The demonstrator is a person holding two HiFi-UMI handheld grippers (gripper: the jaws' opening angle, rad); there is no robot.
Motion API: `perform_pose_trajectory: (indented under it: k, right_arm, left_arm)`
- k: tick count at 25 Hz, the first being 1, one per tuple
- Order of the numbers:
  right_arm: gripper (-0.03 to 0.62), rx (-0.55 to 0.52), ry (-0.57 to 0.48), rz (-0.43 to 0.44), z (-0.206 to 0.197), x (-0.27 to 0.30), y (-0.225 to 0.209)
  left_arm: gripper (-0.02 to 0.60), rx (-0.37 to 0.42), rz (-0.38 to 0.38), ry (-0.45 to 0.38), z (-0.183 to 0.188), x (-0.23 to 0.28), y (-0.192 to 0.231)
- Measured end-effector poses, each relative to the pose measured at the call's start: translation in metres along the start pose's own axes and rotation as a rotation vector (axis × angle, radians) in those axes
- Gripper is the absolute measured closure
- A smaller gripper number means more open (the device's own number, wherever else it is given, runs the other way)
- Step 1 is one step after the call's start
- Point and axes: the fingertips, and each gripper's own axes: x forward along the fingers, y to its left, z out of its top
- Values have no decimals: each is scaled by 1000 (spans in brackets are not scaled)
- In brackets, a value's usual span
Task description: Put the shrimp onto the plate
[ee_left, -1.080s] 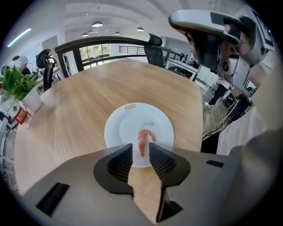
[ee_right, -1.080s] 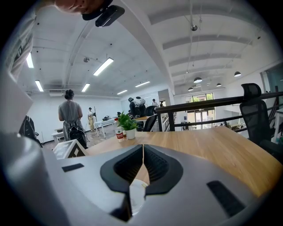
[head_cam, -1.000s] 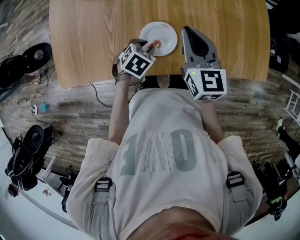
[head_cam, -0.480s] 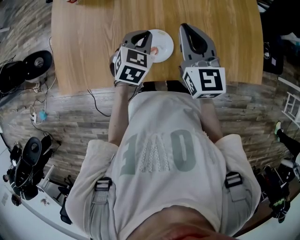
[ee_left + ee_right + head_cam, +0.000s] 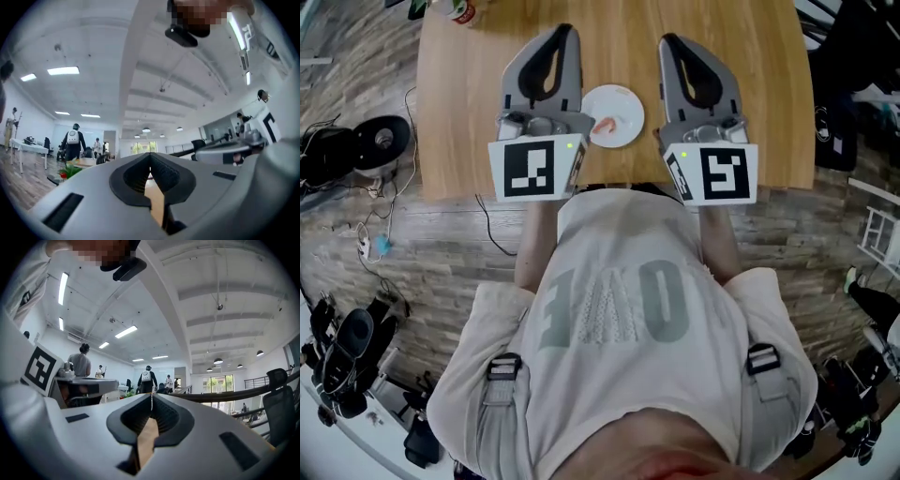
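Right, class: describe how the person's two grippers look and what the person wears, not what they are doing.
The left gripper and right gripper are alike: grey wedge-shaped shells, tongs lined with black ribbed pads, and at the back a white cube with black square markers and a green light. The person wears a pale short-sleeved T-shirt with grey print, plus buckled straps.

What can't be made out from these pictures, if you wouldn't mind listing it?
- Head view: left edge of the plate, behind the left gripper.
- Head view: details of the shrimp, too small.
- Head view: a small object at the far left corner of the table, cut off by the top edge.
- Both gripper views: plate and shrimp, out of frame; the cameras look across the room.
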Motion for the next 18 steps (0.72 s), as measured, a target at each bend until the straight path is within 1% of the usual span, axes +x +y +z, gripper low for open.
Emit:
perform_pose_trajectory:
  k: [1,2,4,7,11,16,18]
  right_arm:
    - [572,-9,-18,3,6,0,1]
    - [572,-24,-31,7,10,-1,0]
    - [572,-42,-51,9,15,0,0]
    - [572,-46,-59,-5,19,4,2]
    - [574,-69,-18,-30,14,5,3]
    - [574,-42,-8,-48,9,5,-2]
    - [574,-50,-1,-51,6,6,-4]
  left_arm:
    - [571,-10,33,-62,17,-3,5]
    - [571,-16,56,-103,30,-6,9]
    - [571,-11,79,-140,44,-7,13]
    - [571,16,99,-154,50,-8,20]
    - [571,38,114,-160,48,-11,22]
    - [571,65,105,-182,53,-7,19]
    - [572,66,103,-181,52,-6,19]
